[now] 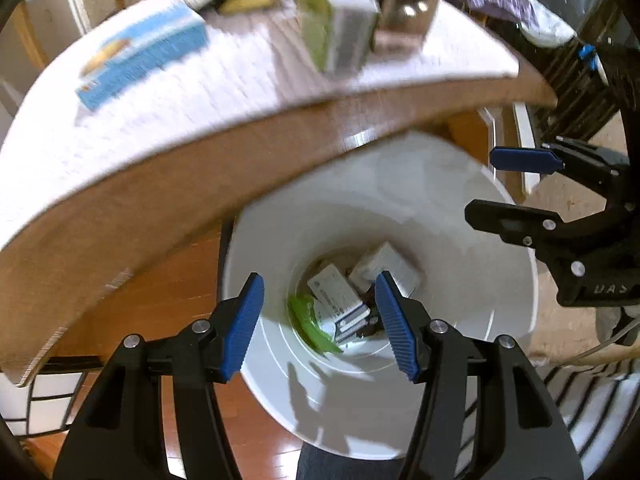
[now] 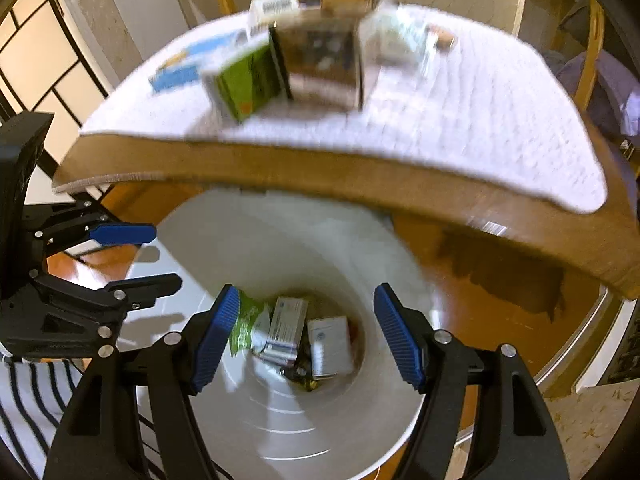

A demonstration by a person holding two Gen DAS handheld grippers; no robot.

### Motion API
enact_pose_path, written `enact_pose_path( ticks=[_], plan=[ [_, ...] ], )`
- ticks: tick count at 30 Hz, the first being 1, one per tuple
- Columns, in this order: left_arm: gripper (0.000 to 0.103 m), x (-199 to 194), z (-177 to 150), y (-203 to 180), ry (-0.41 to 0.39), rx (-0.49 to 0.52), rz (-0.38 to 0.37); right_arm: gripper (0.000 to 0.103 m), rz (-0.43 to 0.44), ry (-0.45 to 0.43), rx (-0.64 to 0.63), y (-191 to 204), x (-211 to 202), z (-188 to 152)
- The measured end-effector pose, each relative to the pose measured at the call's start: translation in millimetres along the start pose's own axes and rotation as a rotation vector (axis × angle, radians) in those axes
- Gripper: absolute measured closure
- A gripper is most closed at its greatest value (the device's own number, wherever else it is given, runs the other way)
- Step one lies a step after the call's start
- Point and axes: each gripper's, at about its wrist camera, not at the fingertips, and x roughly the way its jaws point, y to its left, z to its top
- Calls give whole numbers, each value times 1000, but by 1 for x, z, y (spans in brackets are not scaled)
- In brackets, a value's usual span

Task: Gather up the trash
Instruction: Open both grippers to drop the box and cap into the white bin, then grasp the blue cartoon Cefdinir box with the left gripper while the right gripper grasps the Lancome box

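A white trash bin [image 1: 400, 208] stands on the floor under the table edge; it also shows in the right wrist view [image 2: 248, 248]. At its bottom lie white cartons [image 1: 340, 300] and a green wrapper [image 1: 310, 322], also seen in the right wrist view as cartons [image 2: 328, 344] and wrapper [image 2: 248, 326]. My left gripper [image 1: 320, 320] is open and empty above the bin mouth. My right gripper [image 2: 306, 338] is open and empty above the bin too; it shows at the right of the left wrist view [image 1: 496, 184]. More boxes lie on the table: a blue box [image 1: 144, 56] and a green-and-white carton [image 1: 340, 24].
The wooden table [image 1: 168, 208] with a white cloth [image 2: 480, 112] overhangs the bin. On it stand a brown box [image 2: 320, 64], a green carton [image 2: 244, 80] and other packets. A striped rug [image 1: 592, 400], wood floor and a chair with purple cloth [image 2: 600, 80] surround the spot.
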Motion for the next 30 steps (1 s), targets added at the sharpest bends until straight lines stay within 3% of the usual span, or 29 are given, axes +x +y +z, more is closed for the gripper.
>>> enact_pose_path(
  ticks=[3,6,8,10,12,14,16,20,30],
  plan=[
    [43,-23,8,8,-60,-30,-14,34,-21,-63,-2,-3,-20,15],
    [42,-40,15,18,-83,-81,-84,34,-38,-116,-1,-7,-32,28],
    [31,-50,20,25,-114,-115,-46,34,-48,-139,-2,-9,-36,39],
    [30,-63,27,31,-146,-132,-63,34,-49,-152,0,-11,-36,44],
    [23,-72,35,38,-182,-140,-31,34,-48,-162,7,-14,-37,51],
    [10,-79,49,47,-221,-144,48,32,-55,-169,14,-16,-36,58],
    [8,-78,60,56,-247,-162,126,28,-64,-178,22,-18,-35,67],
    [5,-67,82,81,-246,-215,203,25,-71,-192,25,-16,-28,79],
    [5,-32,123,105,-189,-306,213,25,-85,-199,35,-12,-8,98]
  ],
)
